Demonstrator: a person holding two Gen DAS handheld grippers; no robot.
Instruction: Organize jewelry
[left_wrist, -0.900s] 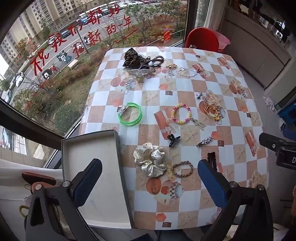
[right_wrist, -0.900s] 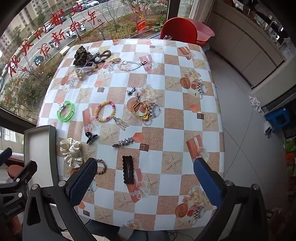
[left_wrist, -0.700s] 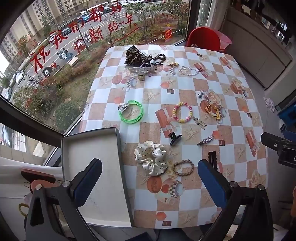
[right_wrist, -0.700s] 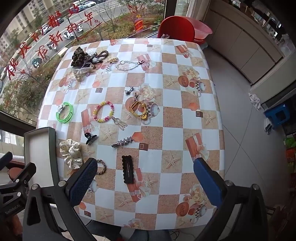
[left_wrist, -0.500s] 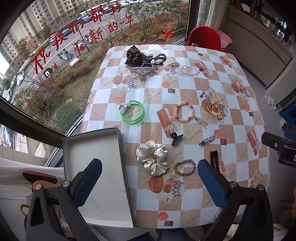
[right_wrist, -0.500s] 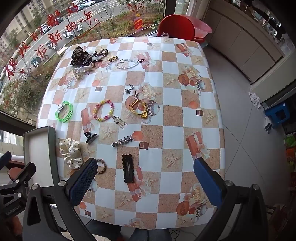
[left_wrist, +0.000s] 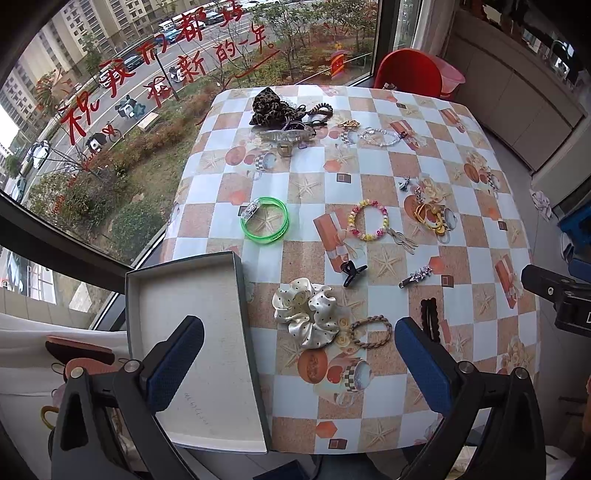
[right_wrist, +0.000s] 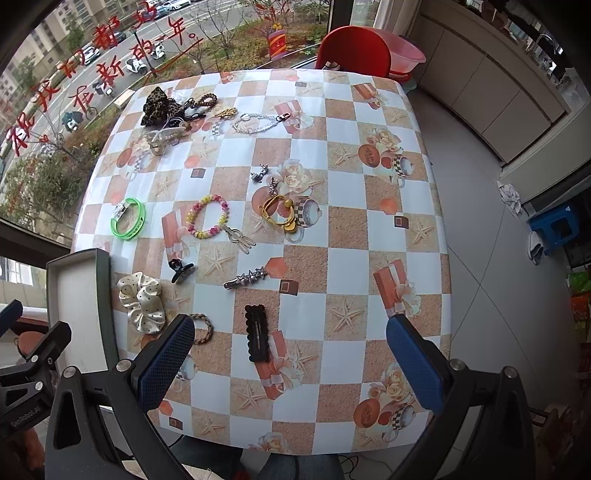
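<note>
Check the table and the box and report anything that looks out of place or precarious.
The open grey box sits askew, jutting past the table's near-left corner, so it looks precarious. It is empty; the jewelry is scattered loose over the tablecloth, with a tangled heap at the far edge. Nothing looks broken.

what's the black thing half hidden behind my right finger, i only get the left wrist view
observer: a black scalloped hair clip. The right wrist view shows all of it, lying flat on the tablecloth with nothing on top.
operator: ok and is the right gripper carrying anything
observer: no, the right gripper is open above the table, with nothing between its fingers.
</note>
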